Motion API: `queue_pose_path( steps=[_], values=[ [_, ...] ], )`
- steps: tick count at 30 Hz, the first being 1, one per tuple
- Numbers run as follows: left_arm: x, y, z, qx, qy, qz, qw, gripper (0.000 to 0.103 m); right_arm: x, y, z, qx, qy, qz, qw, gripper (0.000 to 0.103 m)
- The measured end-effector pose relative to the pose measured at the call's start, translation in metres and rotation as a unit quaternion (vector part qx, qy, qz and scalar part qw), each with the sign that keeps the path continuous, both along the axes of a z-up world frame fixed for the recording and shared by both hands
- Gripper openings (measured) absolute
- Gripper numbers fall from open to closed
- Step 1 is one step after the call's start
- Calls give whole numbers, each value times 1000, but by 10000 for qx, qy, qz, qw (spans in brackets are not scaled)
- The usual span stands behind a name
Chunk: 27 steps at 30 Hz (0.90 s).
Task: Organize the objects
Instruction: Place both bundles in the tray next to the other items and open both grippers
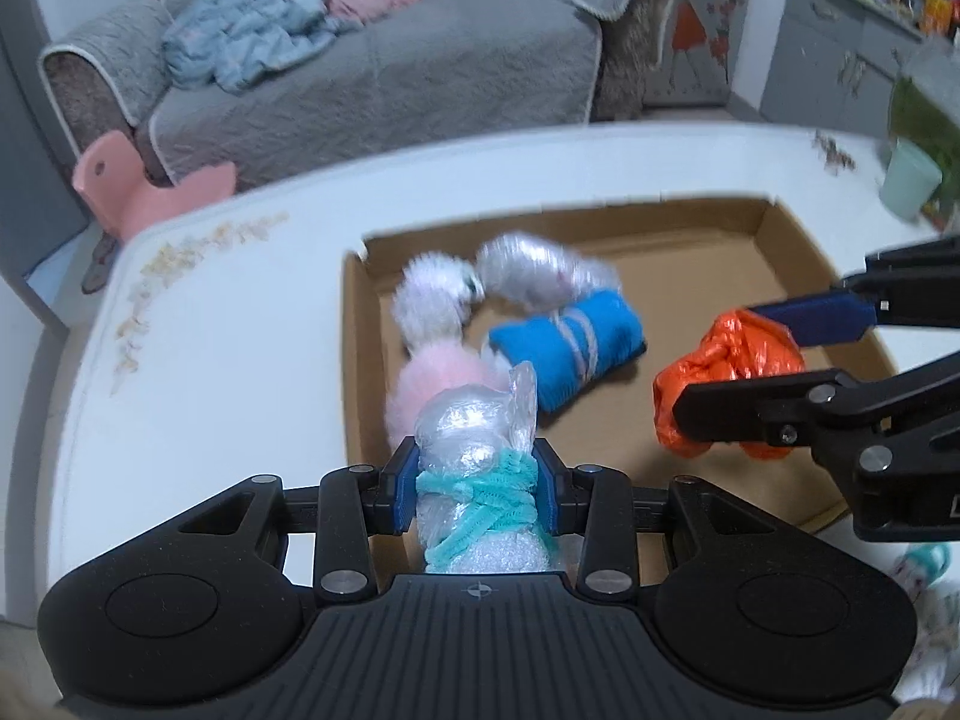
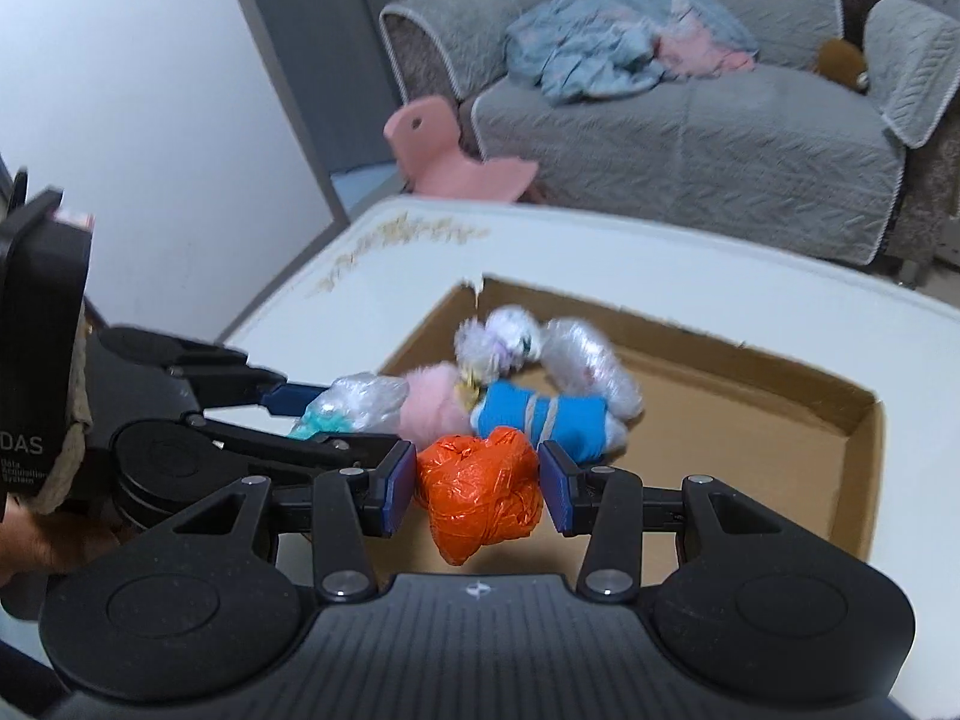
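We hold a clear plastic bundle tied with teal yarn (image 1: 480, 480) clamped in our left gripper (image 1: 477, 489), at the cardboard tray's (image 1: 798, 252) near edge. Our right gripper (image 2: 477, 489) pinches an orange plastic bundle (image 2: 480, 495) above the tray floor. We should lower both beside the blue roll (image 1: 567, 351) before releasing. Only the right wrist view shows the orange bundle's full width.

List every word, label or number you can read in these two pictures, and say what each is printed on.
"DAS": on the black housing of the left gripper.
Below it, small print, seemingly "Data Acquisition System", too small to be sure.
Nothing else is readable.
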<state>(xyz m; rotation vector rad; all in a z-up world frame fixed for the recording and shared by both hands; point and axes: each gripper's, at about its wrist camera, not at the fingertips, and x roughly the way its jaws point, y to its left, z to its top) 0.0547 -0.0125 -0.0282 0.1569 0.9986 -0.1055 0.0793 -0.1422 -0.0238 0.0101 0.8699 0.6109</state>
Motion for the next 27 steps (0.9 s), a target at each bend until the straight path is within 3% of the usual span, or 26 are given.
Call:
queue_pose_path(
  steps=[8,19,25,27],
  values=[
    [1,1,-31,205,260,-101,9994,44,6,2,-29,-206,236,74,9995,41],
    [3,1,-42,423,329,-170,9984,45,9,20,-44,-169,508,172,9984,41],
    [1,-4,-42,498,329,-229,9980,53,12,28,-49,-117,590,191,9980,41],
    [0,-6,-42,498,323,-255,9979,60,12,29,-49,-121,607,200,9979,41]
  ],
)
